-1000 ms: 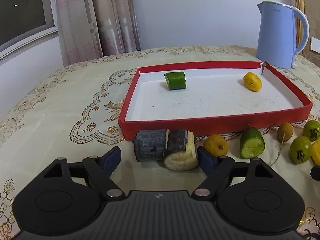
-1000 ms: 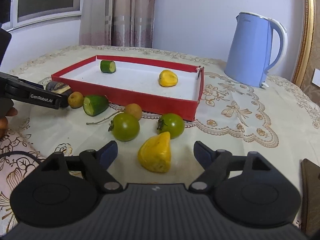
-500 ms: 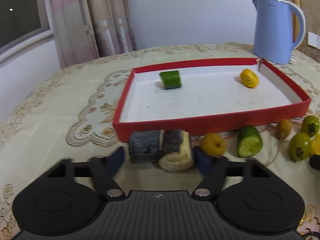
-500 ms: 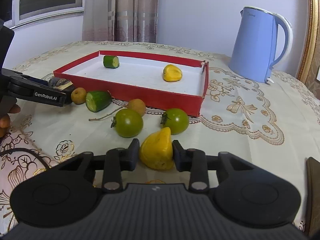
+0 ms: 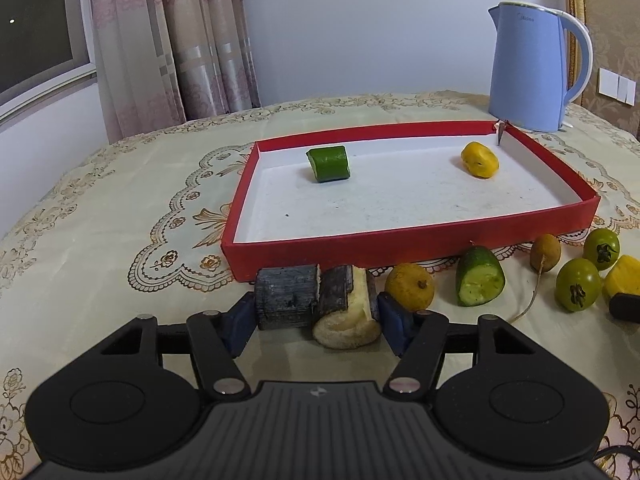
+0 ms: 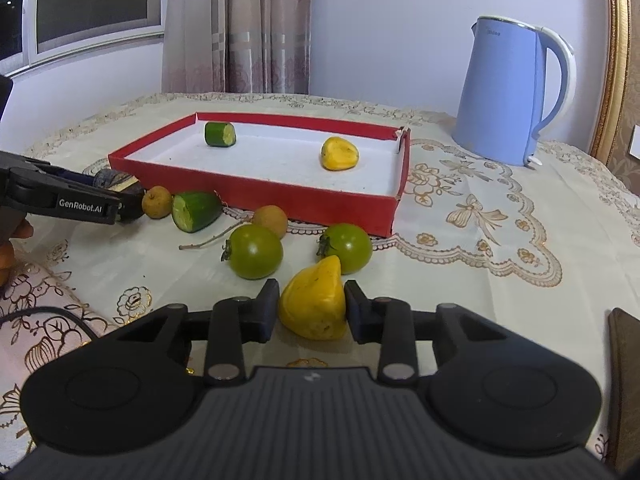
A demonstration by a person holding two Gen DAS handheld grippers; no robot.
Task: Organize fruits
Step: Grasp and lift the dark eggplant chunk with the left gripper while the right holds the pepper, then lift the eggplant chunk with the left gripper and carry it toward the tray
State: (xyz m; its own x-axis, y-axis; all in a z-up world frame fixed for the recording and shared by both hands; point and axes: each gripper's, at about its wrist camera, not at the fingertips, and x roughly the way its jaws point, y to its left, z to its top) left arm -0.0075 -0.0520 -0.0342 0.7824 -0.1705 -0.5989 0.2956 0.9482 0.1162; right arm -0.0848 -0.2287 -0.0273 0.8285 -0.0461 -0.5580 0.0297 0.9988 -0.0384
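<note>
A red tray (image 5: 416, 240) (image 6: 256, 196) holds a cucumber piece (image 5: 329, 163) and a yellow fruit piece (image 5: 479, 159). My left gripper (image 5: 316, 316) is shut on two dark-skinned banana pieces (image 5: 320, 300) on the cloth in front of the tray. My right gripper (image 6: 311, 312) is shut on a yellow fruit piece (image 6: 314, 306) on the cloth. Loose fruits lie in front of the tray: a small yellow fruit (image 5: 410, 286), a cut cucumber (image 5: 479, 282) (image 6: 196, 211), a brown longan (image 5: 545, 247) and two green tomatoes (image 6: 254, 251) (image 6: 347, 247).
A blue kettle (image 5: 534, 66) (image 6: 508, 90) stands behind the tray's far right corner. A curtain (image 5: 172, 40) and a window are at the back left. The table carries an embroidered cloth (image 6: 480, 216). A dark object (image 6: 624, 376) lies at the right edge.
My left gripper closed onto the two banana pieces. My right gripper closed on the yellow fruit piece half a second ago and still holds it.
</note>
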